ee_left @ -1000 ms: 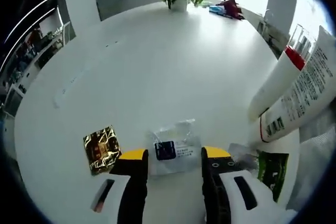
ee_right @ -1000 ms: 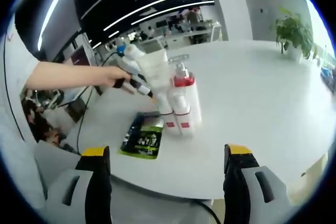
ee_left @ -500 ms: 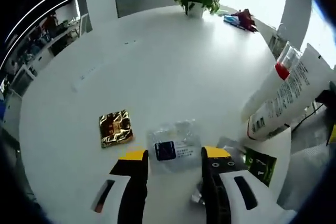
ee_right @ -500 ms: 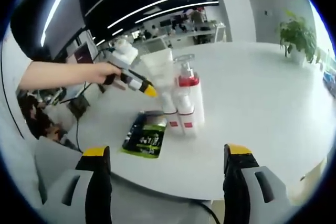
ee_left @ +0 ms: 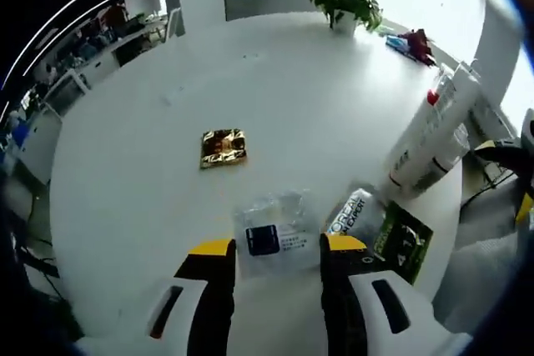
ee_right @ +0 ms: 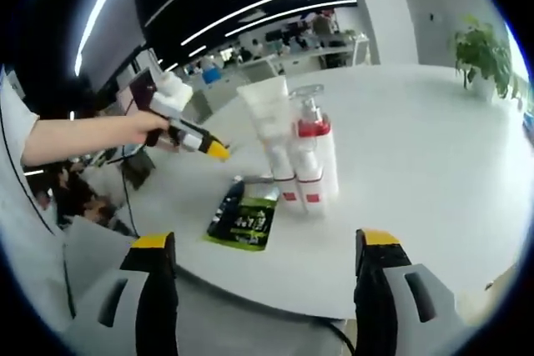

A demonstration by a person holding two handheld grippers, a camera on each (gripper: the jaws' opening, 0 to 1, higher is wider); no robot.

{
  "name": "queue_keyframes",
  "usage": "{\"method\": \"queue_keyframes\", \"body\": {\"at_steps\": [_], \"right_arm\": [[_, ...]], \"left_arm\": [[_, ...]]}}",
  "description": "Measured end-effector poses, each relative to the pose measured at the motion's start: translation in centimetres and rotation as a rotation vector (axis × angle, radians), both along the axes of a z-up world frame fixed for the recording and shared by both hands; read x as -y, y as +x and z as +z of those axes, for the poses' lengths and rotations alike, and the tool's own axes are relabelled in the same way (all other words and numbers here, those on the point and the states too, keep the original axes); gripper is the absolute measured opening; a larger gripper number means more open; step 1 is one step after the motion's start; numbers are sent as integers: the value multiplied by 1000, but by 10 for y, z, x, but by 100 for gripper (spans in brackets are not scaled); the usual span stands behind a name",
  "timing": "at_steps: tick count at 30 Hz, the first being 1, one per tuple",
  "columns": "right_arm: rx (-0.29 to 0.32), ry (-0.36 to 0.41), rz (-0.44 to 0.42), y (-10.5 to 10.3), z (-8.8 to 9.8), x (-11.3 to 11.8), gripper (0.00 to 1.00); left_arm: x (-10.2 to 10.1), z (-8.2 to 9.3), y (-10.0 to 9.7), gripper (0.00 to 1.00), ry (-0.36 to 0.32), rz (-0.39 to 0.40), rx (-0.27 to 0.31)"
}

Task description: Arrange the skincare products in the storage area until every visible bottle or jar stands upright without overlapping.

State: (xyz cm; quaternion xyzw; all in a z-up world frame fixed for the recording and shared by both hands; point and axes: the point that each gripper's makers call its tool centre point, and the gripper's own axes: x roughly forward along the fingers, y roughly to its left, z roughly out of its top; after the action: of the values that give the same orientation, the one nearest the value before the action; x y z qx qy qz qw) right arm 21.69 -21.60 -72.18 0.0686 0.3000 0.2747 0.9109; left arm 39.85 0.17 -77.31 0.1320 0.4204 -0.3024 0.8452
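Observation:
My left gripper is shut on a clear sachet with a dark blue label, held above the round white table. On the table lie a gold foil packet, a silver sachet and a green-black sachet. A cluster of upright white bottles stands at the right. In the right gripper view the cluster shows a white tube and a red-collared pump bottle. The green-black sachet lies beside them. A hand holds the left gripper to their left. My right gripper is open, off the table's near edge.
A potted plant stands at the table's far side, with a red item near it. The plant also shows at the right in the right gripper view. Office desks and ceiling light strips lie beyond the table.
The left gripper has risen and drawn back with the clear sachet; the gold packet now looks farther off. In the right gripper view it has moved left, away from the bottles.

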Motion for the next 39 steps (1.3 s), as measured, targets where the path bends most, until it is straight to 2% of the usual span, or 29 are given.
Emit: {"method": "queue_keyframes", "body": {"at_steps": [4,6,8,12,15,18,20,22,25,29,35,39], "right_arm": [[-10,13,21,-2,0,-4,88],[-12,9,38,-3,-1,-6,88],[-12,3,54,-5,-1,-8,88],[-14,-8,69,-7,-2,-11,89],[-22,-3,85,-9,-3,-13,90],[-26,-1,95,-11,-3,-14,90],[-27,-5,100,-12,-3,-15,91],[-28,-5,106,-13,-3,-16,91],[-27,-4,106,-13,-3,-17,91],[-27,-9,114,-13,-2,-18,91],[-32,-7,132,-15,-2,-21,92],[-26,-25,123,-13,-2,-19,94]], "left_arm": [[-5,5,-28,41,-23,60,-9],[-7,6,-20,41,-23,76,-8],[-14,8,-32,39,-25,102,-9],[-23,4,-40,39,-31,146,-17],[-27,4,-53,39,-21,178,-25],[-29,1,-56,39,-23,202,-36],[-31,1,-67,39,-19,216,-45],[-33,-2,-65,39,-23,237,-58],[-35,-1,-77,39,-42,287,-75],[-35,-2,-93,39,-51,315,-91],[-39,-13,-110,39,-48,357,-122],[-41,-18,-126,39,-68,436,-145]]}}
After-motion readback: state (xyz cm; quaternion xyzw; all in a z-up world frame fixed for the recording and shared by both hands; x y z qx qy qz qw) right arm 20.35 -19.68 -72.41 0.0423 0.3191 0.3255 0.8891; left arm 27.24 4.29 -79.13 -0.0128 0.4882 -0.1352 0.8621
